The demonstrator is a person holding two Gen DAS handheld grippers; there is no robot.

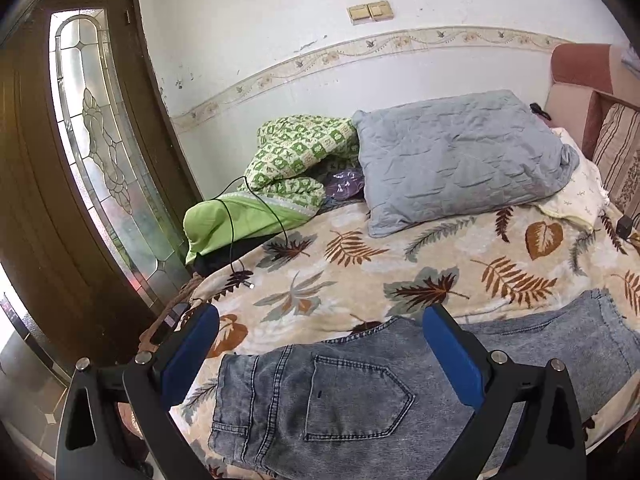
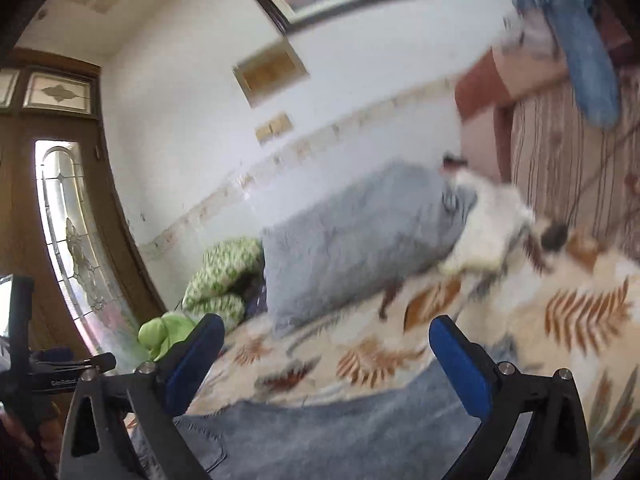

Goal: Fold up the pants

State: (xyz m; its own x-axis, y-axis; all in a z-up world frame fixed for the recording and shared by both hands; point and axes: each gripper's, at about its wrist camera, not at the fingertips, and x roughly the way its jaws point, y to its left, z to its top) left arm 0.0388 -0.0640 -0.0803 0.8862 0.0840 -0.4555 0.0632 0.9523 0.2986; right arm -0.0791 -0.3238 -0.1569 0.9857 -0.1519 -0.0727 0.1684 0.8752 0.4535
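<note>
Jeans [image 1: 352, 396] are seen folded lengthwise at frame bottom; crosswise folds seem left. Left gripper [image 1: 320, 332] and right gripper [image 2: 326, 340] are spread, empty.

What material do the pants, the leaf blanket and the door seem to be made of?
Pants: washed grey-blue denim, judging by the mottled fade, the doubled seams and the stitched back pocket.
Leaf blanket: probably a soft fleece or plush; the surface looks matte and slightly fuzzy.
Door: dark brown wood, apparently varnished, with a leaded glass panel whose pieces reflect the light.
</note>
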